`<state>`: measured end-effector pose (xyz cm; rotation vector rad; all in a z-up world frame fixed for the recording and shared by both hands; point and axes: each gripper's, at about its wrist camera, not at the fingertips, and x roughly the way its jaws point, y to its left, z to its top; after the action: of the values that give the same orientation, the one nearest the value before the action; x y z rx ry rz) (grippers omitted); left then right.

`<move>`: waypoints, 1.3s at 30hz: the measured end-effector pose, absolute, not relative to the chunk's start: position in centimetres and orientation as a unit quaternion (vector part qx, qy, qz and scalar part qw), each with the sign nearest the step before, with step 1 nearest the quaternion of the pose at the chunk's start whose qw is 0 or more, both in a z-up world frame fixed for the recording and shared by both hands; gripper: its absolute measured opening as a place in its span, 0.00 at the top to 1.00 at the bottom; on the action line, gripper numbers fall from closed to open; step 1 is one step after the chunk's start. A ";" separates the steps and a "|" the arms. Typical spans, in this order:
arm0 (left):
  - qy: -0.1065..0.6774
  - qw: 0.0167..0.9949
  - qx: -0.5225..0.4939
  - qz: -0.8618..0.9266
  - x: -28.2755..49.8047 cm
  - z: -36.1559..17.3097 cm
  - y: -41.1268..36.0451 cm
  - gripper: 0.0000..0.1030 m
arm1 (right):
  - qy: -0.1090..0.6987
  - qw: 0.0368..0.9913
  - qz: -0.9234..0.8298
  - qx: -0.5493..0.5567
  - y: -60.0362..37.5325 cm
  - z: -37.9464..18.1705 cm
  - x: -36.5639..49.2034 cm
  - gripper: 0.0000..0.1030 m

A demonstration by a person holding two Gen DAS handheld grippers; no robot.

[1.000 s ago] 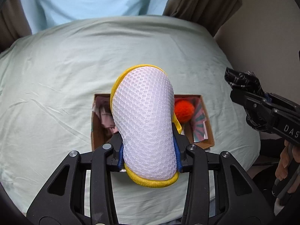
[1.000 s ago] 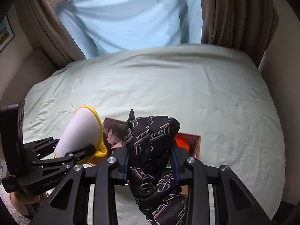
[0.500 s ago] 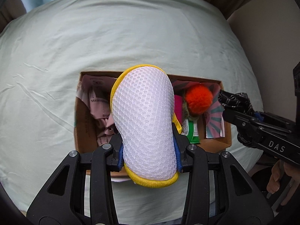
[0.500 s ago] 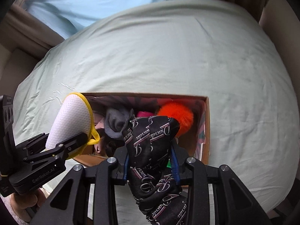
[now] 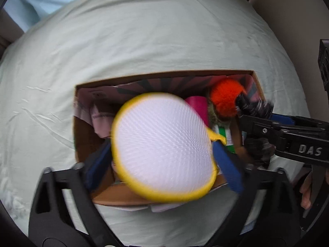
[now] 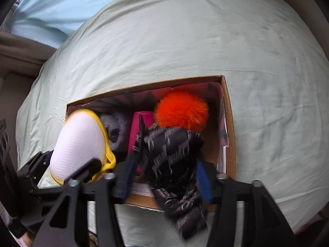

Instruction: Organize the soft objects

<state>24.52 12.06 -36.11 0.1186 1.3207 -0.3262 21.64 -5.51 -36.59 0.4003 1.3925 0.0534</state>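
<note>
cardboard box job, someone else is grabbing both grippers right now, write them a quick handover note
Left gripper: fingers spread wide, the white mesh pouch with yellow trim sits between them above the cardboard box; blurred, grip uncertain.
Right gripper: fingers look parted, the black patterned tie is draped between them over the box's near edge.
Already in the box: orange pompom, grey cloth, pink item. The box rests on the pale green bedsheet.
Left: get pouch and tie fully inside, then withdraw both grippers.
</note>
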 end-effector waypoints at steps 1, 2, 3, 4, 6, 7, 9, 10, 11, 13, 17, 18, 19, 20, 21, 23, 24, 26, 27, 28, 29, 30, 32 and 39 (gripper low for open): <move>0.607 0.779 0.059 -0.145 24.4 -35.9 12.2 0.01 | 0.635 0.749 0.021 0.187 -5.6 -36.6 21.6 0.19; 0.604 0.782 0.060 -0.141 24.2 -35.7 12.4 0.01 | 0.632 0.752 0.017 0.189 -5.7 -36.4 21.5 0.05; 0.606 0.781 0.060 -0.138 24.1 -35.6 12.7 0.01 | 0.627 0.755 0.014 0.191 -5.8 -36.2 21.4 0.04; 0.608 0.780 0.059 -0.135 23.9 -35.7 12.9 0.01 | 0.623 0.758 0.011 0.192 -5.9 -35.9 21.2 0.04; 0.612 0.778 0.054 -0.128 23.5 -35.7 13.7 0.01 | 0.621 0.760 0.004 0.194 -6.2 -35.5 20.7 0.04; 0.613 0.778 0.051 -0.125 23.2 -35.6 14.2 0.01 | 0.619 0.761 0.002 0.196 -6.3 -35.3 20.5 0.04; 0.613 0.780 0.045 -0.120 22.7 -35.4 14.9 0.01 | 0.615 0.763 -0.001 0.200 -6.5 -34.9 20.1 0.04; 0.611 0.782 0.042 -0.120 22.4 -35.1 15.2 0.01 | 0.611 0.766 -0.002 0.200 -6.6 -34.5 19.8 0.04; 0.607 0.784 0.040 -0.119 22.1 -34.8 15.5 0.01 | 0.606 0.770 -0.003 0.201 -6.6 -34.1 19.5 0.04; 0.601 0.789 0.040 -0.118 21.6 -34.2 15.9 0.01 | 0.600 0.775 -0.004 0.199 -6.4 -33.4 19.1 0.04; 0.586 0.800 0.041 -0.122 20.5 -32.5 16.4 0.01 | 0.586 0.786 -0.004 0.197 -6.0 -31.7 17.8 0.04; 0.582 0.803 0.041 -0.123 20.2 -31.9 16.6 0.01 | 0.584 0.787 -0.004 0.197 -5.9 -31.1 17.4 0.03; 0.578 0.806 0.040 -0.124 19.8 -31.2 16.8 0.01 | 0.582 0.789 -0.004 0.197 -5.9 -30.7 17.1 0.03; 0.574 0.808 0.040 -0.125 19.6 -30.6 17.0 0.01 | 0.579 0.792 -0.004 0.195 -5.7 -29.9 16.7 0.03; 0.569 0.811 0.040 -0.126 19.2 -29.7 17.2 0.01 | 0.576 0.795 -0.006 0.189 -5.6 -29.1 16.3 0.03; 0.559 0.818 0.040 -0.129 18.5 -28.0 17.5 0.01 | 0.566 0.806 -0.006 0.175 -5.4 -27.2 15.6 0.03; 0.554 0.821 0.040 -0.129 18.3 -27.2 17.6 0.01 | 0.558 0.813 -0.005 0.167 -5.4 -26.0 15.3 0.04; 0.540 0.831 0.035 -0.130 17.7 -25.1 17.8 0.01 | 0.542 0.827 -0.005 0.150 -5.5 -23.7 14.7 0.03; 0.533 0.835 0.033 -0.130 17.5 -24.1 17.8 0.01 | 0.535 0.832 -0.005 0.145 -5.6 -22.8 14.5 0.04; 0.524 0.841 0.029 -0.130 17.3 -22.9 17.8 0.01 | 0.528 0.838 -0.003 0.141 -5.8 -21.6 14.3 0.03; 0.512 0.849 0.025 -0.129 17.0 -21.3 17.8 0.01 | 0.520 0.844 -0.001 0.133 -6.0 -20.1 14.0 0.03; 0.500 0.856 0.021 -0.127 16.7 -19.9 17.8 0.01 | 0.511 0.850 0.001 0.126 -6.3 -18.7 13.7 0.04; 0.473 0.872 0.019 -0.125 16.1 -17.2 17.6 0.01 | 0.493 0.862 0.006 0.116 -6.9 -16.2 13.2 0.03; 0.391 0.915 -0.004 -0.096 12.8 -7.2 15.7 0.01 | 0.414 0.906 0.002 0.084 -9.1 -6.8 9.8 0.03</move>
<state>12.81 15.71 -7.21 -0.0091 0.8042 -0.1986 9.76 -9.06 -6.77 0.1733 0.8556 0.0040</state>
